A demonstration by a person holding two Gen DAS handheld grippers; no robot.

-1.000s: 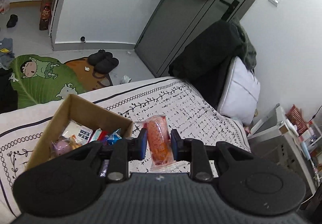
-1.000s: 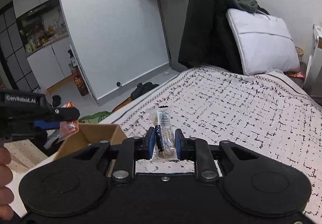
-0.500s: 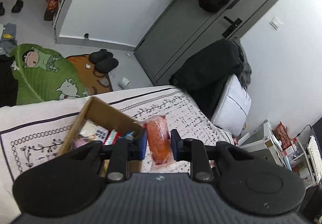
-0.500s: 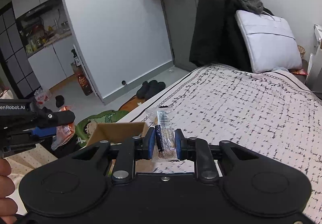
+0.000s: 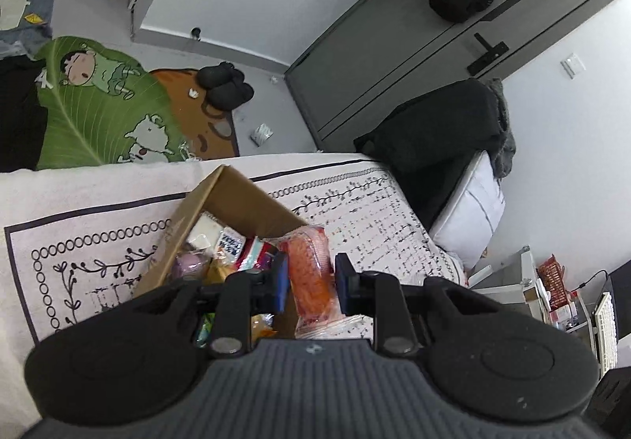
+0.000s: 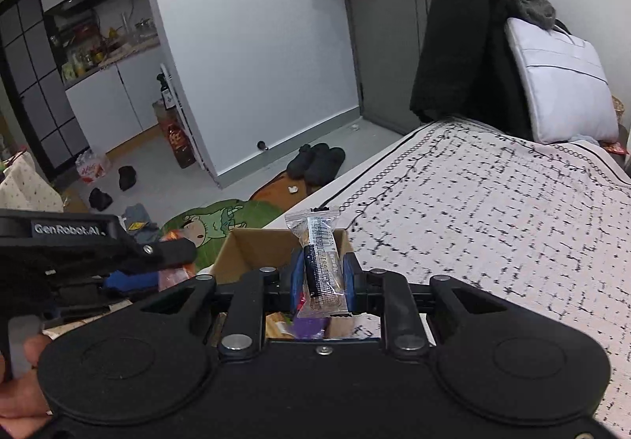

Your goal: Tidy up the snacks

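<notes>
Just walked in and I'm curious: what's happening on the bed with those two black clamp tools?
A person is sorting snacks into a cardboard box on the bed, with a two-finger tool in each hand. The left gripper is shut on an orange snack packet at the box's edge. The right gripper is shut on a clear-wrapped dark snack bar above the box. Several snacks already lie inside; neither packet has been released.

"GenRobot.AI" on left claw (image 6: 150, 265) body (white lettering).

A bed under a white sheet printed with black dashes and vine border (image 6: 493, 226) carries an open brown cardboard box (image 5: 236, 198) near its floor-side edge, and a white pillow (image 6: 560, 84) at the far end.
</notes>
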